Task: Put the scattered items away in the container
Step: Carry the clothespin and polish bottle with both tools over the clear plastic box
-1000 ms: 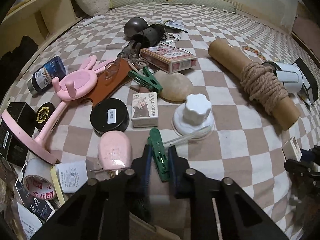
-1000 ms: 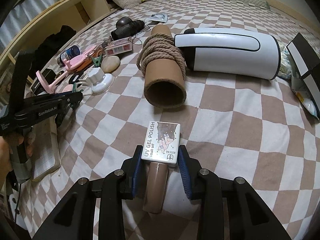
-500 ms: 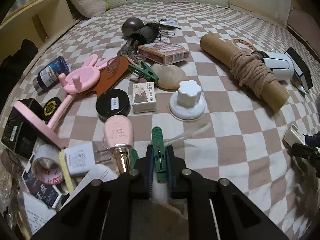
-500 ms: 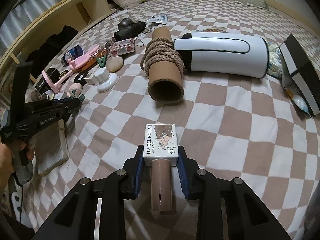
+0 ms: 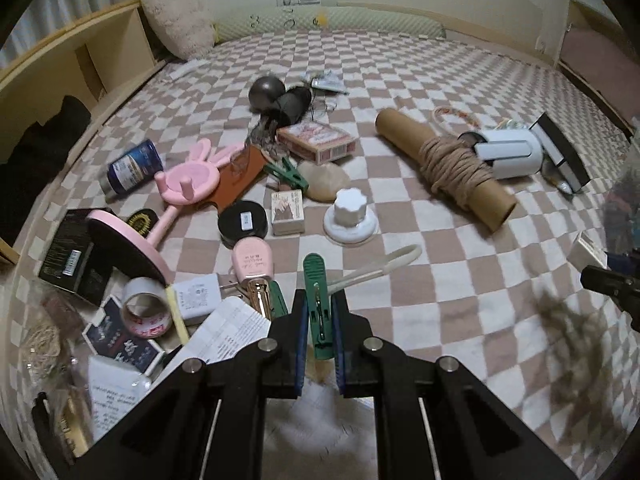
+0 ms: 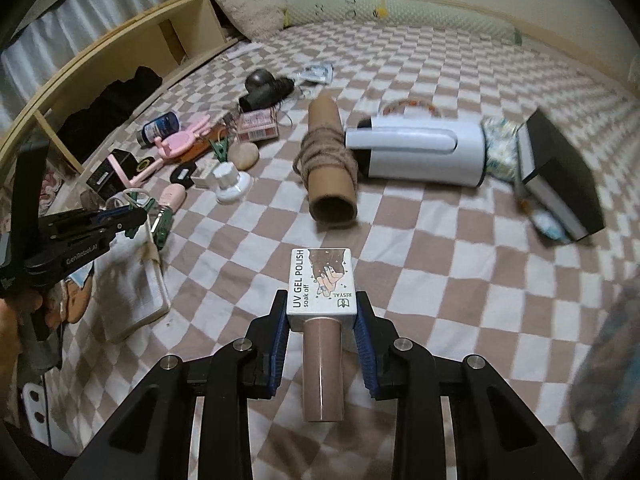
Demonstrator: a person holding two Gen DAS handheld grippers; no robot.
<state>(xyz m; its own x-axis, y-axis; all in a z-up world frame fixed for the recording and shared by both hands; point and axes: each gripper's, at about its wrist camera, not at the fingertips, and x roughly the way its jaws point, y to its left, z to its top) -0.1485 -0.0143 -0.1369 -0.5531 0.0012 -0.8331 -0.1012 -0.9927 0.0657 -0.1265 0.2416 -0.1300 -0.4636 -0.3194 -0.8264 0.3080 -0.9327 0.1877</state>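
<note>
My left gripper (image 5: 320, 298) is shut on a green clothes peg (image 5: 314, 276), which sticks out forward above the checked bedspread (image 5: 440, 280). In the right wrist view the same gripper (image 6: 132, 216) hangs at the left, held by a hand. My right gripper (image 6: 321, 300) is shut on a UV gel polish bottle (image 6: 320, 280): its pads press the white square cap and the brown tube points back at the camera. The right gripper's tip (image 5: 612, 280) shows at the right edge of the left wrist view. I cannot make out a container.
Scattered on the bed are a cardboard tube wound with rope (image 5: 444, 160), a white appliance (image 5: 508, 152), a white knob (image 5: 351, 216), a second gel polish box (image 5: 287, 212), a black tin (image 5: 243, 222), a pink rabbit stand (image 5: 188, 176) and a tape roll (image 5: 146, 312). A wooden shelf (image 5: 80, 52) runs along the left.
Both grippers have risen and drawn back from the bed, the left with the green peg and the right with the polish bottle. The items on the bed look smaller.
</note>
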